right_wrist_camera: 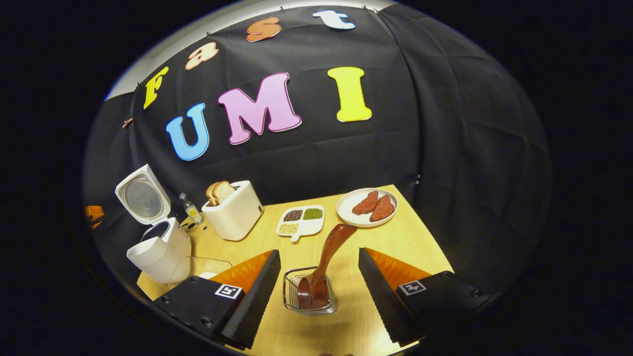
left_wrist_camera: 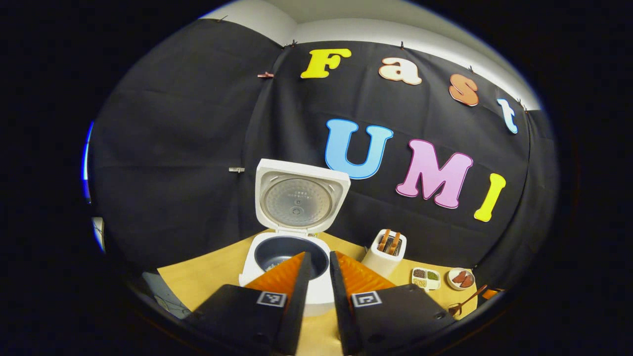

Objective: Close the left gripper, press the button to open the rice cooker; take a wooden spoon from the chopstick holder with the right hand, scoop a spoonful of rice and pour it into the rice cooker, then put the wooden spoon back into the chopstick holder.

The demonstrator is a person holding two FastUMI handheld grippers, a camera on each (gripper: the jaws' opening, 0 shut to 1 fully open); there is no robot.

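Two grippers are at work over the yellow table [right_wrist_camera: 395, 237]. At the far left in the right gripper view stands the rice cooker [right_wrist_camera: 160, 249], its lid [right_wrist_camera: 143, 198] already swung up, so the button press looks done. In the left gripper view, the left gripper [left_wrist_camera: 320, 267] hovers just before the open pot with its fingers nearly together, a narrow gap between them, clamped on nothing. Next to the cooker sit a toaster [right_wrist_camera: 237, 212] with bread, a divided tray of grains [right_wrist_camera: 302, 220] and a plate [right_wrist_camera: 346, 205]. Nearer, the wire chopstick holder [right_wrist_camera: 309, 296] holds the wooden spoon [right_wrist_camera: 329, 257], its handle leaning up and to the right. The right gripper [right_wrist_camera: 319, 279] has its fingers spread wide on either side of the holder, touching nothing. The step in hand is probably picking the spoon. To do it well, the gripper should centre on the handle above the holder's rim, close firmly on both sides, then lift straight up so the wire holder does not tip or drag along.
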